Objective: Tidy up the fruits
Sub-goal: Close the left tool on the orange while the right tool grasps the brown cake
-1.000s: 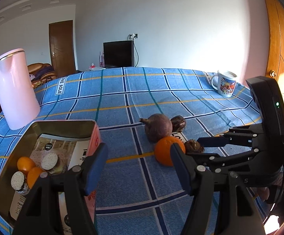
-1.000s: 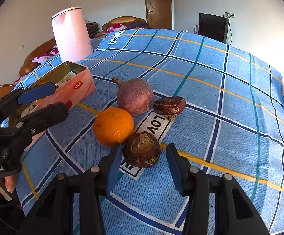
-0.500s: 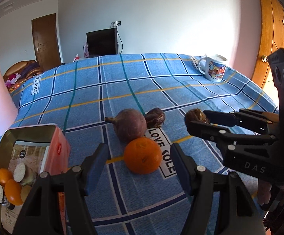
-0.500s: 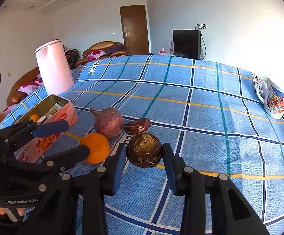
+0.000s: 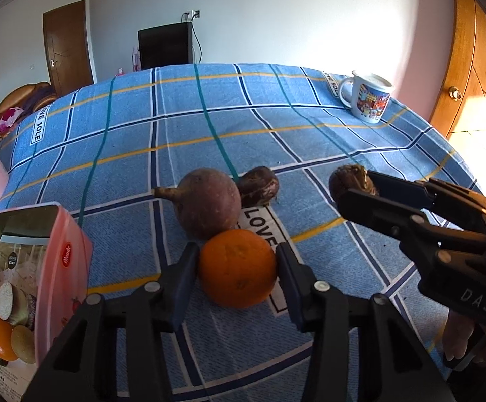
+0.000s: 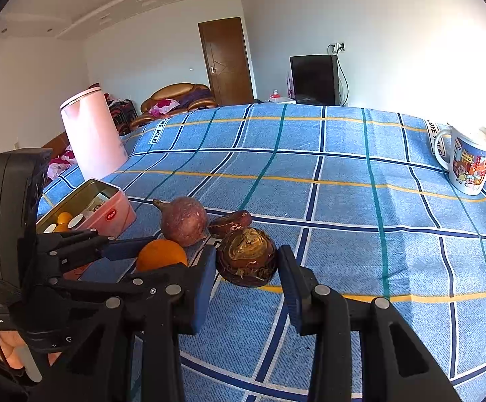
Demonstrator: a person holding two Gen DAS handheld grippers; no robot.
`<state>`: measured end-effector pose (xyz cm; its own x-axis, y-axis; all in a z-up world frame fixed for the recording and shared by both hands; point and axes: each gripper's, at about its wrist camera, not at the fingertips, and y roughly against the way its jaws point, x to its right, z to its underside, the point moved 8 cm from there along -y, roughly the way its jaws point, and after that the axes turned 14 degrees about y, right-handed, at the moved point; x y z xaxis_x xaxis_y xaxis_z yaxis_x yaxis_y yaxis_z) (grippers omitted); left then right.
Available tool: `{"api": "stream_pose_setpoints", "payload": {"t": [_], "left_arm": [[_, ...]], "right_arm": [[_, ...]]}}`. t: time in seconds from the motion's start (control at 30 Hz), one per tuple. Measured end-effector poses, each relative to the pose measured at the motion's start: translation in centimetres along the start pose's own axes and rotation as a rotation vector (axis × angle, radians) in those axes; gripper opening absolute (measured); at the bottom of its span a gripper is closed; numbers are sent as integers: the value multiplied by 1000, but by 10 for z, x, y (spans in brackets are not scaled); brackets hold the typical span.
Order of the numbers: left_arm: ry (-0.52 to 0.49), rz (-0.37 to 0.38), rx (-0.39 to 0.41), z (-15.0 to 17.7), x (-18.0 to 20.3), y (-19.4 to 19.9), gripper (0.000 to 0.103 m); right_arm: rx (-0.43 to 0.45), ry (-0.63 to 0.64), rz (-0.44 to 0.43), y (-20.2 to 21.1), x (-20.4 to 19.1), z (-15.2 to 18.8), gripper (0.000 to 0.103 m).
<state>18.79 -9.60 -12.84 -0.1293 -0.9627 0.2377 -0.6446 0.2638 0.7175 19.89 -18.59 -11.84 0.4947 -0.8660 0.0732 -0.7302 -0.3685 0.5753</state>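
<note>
An orange (image 5: 237, 268) sits on the blue checked tablecloth (image 5: 176, 127), between the fingers of my left gripper (image 5: 237, 276), whose pads touch its sides. A large round purple-brown fruit (image 5: 207, 202) and a small dark fruit (image 5: 258, 186) lie just behind it. My right gripper (image 6: 247, 269) is shut on a wrinkled brown fruit (image 6: 247, 256), held above the cloth; that fruit also shows in the left wrist view (image 5: 345, 181). The orange (image 6: 161, 254) shows in the right wrist view too.
An open pink tin (image 5: 42, 268) with small oranges and round slices inside stands at the left. A pink kettle (image 6: 90, 134) stands behind it. A printed mug (image 5: 368, 100) stands at the far right edge. A door and a TV are beyond the table.
My right gripper closed on the wrinkled brown fruit and lifted it off the cloth. My left gripper moved forward and its fingers closed in around the orange.
</note>
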Motion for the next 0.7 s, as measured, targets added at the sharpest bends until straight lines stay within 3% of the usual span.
{"api": "stream_pose_setpoints", "payload": {"t": [0.7], "left_arm": [[27,3,221,-17,-8,42,49]], "right_arm": [[131,54,8,25,-10,-10,40]]}}
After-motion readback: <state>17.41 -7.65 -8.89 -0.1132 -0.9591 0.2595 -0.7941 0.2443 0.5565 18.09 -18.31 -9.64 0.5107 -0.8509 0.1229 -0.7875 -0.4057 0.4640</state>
